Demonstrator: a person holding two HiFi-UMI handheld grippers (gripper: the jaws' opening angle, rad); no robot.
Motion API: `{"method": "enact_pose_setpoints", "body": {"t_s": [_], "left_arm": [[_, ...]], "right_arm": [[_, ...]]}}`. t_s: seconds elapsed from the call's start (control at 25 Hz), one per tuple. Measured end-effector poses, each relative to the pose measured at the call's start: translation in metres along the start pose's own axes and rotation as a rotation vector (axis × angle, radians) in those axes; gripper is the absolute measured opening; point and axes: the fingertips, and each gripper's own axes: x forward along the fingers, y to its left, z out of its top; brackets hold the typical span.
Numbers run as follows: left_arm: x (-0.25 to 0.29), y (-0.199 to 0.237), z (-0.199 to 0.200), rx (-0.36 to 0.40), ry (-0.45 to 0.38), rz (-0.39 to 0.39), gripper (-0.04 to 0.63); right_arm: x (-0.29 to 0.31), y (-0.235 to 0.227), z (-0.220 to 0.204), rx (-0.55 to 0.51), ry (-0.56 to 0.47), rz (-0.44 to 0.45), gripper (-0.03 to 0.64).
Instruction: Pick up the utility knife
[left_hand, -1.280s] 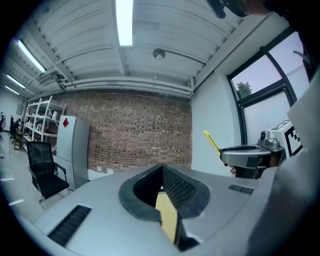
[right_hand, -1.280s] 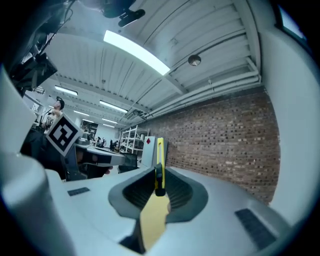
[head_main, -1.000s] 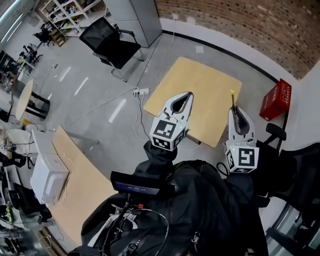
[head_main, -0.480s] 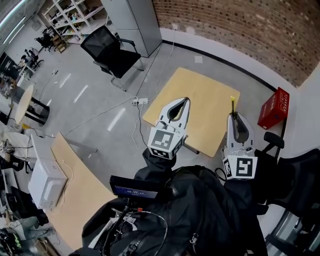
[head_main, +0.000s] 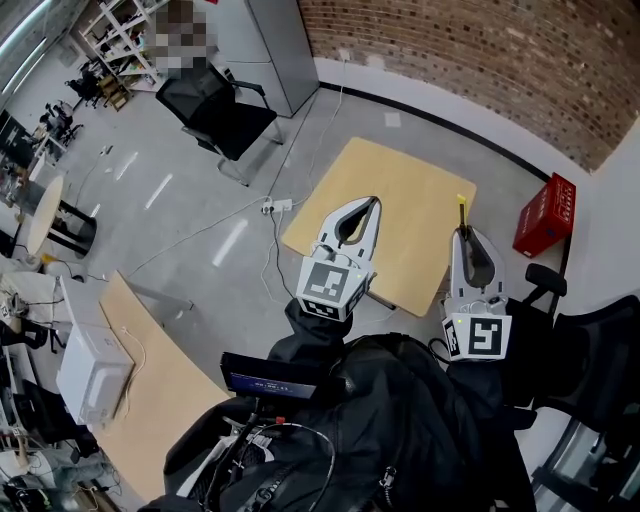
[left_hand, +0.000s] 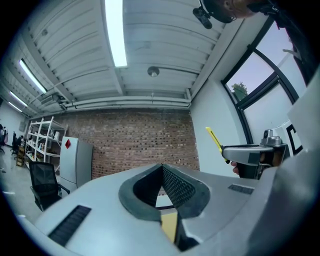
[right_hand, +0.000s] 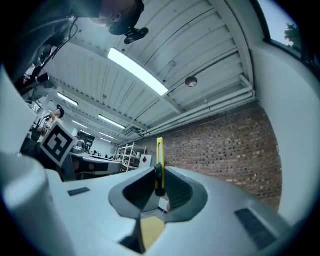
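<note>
showing two hand-held grippers, one utility knife and one light wooden bench (head_main: 395, 185) seen from above on a grey floor. also counted in the head view: one red crate (head_main: 545, 215) near the bench's right corner, one black chair (head_main: 215, 105) at upper left, and one brick wall (head_main: 480, 50) along the top.

the utility knife (right_hand: 159, 159) is a slim, flat yellow strip with a dark section at its lower end, where it enters the grip. it stands straight along the jaw axis and projects beyond the jaw tips, with the brick wall and ceiling behind it in the right gripper view.

the right hand-held gripper (right_hand: 159, 175) has its jaws clamped on the knife's lower part, one ribbed pad on each flat side. in the head view the knife (head_main: 462, 212) shows as a short yellow sliver sticking out past the tips of the right hand-held gripper (head_main: 463, 233), over the right edge of the bench.

the left hand-held gripper (head_main: 373, 201) is held beside the right one, apart from it. in the left gripper view its jaws (left_hand: 162, 169) are closed tip to tip with nothing between them, and the knife (left_hand: 215, 140) appears off to the right, angled up from the other gripper.
</note>
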Motion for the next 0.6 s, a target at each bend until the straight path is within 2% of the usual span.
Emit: {"method": "enact_pose_setpoints", "body": {"t_s": [0.6], "left_arm": [[0.013,-0.010,-0.006,-0.015,0.009,-0.030,0.000]], "right_arm": [[0.000,-0.007,-0.002,-0.009,0.004,-0.007,0.061]]}}
